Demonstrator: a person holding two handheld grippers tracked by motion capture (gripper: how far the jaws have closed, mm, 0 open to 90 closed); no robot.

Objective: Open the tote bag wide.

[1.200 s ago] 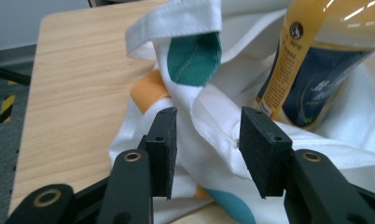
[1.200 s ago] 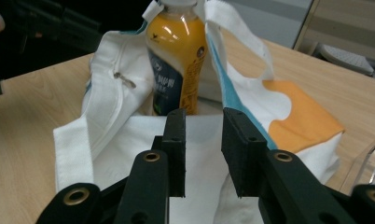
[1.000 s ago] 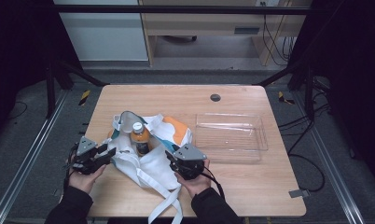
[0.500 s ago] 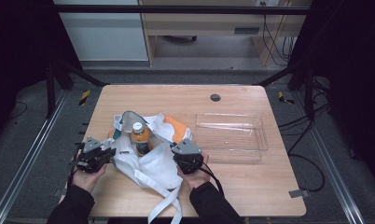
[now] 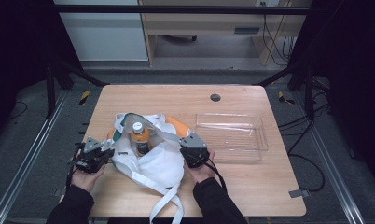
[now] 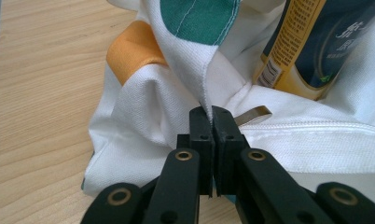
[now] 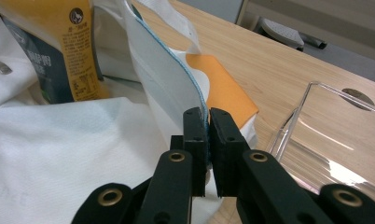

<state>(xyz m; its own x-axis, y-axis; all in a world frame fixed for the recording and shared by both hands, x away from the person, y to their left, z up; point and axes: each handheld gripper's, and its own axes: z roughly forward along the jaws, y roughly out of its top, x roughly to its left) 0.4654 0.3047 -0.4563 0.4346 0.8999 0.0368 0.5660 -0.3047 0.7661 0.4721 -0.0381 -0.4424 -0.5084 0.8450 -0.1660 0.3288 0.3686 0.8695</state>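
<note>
A white cloth bag [image 5: 160,163] with orange and green patches lies at the table's near left. An orange-labelled bottle [image 5: 140,138] stands upright inside its open mouth. My left gripper [image 5: 109,153] is shut on the bag's left rim, and cloth [image 6: 176,93] is pinched between its pads beside the bottle [image 6: 311,42]. My right gripper [image 5: 189,148] has just been closing and is shut on the bag's right rim. That rim [image 7: 167,74] rises as a thin fold from its jaws, with the bottle [image 7: 59,51] behind it.
A clear plastic tray [image 5: 251,142] sits just right of the bag, and its near corner [image 7: 311,126] lies close to my right gripper. A small dark hole [image 5: 215,97] marks the far side of the wooden table [image 5: 269,186]. The bag's straps [image 5: 169,203] trail over the front edge.
Both pairs of jaws have closed onto the bag's rim, one at each side. My right gripper has shifted slightly toward the tray; the left hand has kept its place.
</note>
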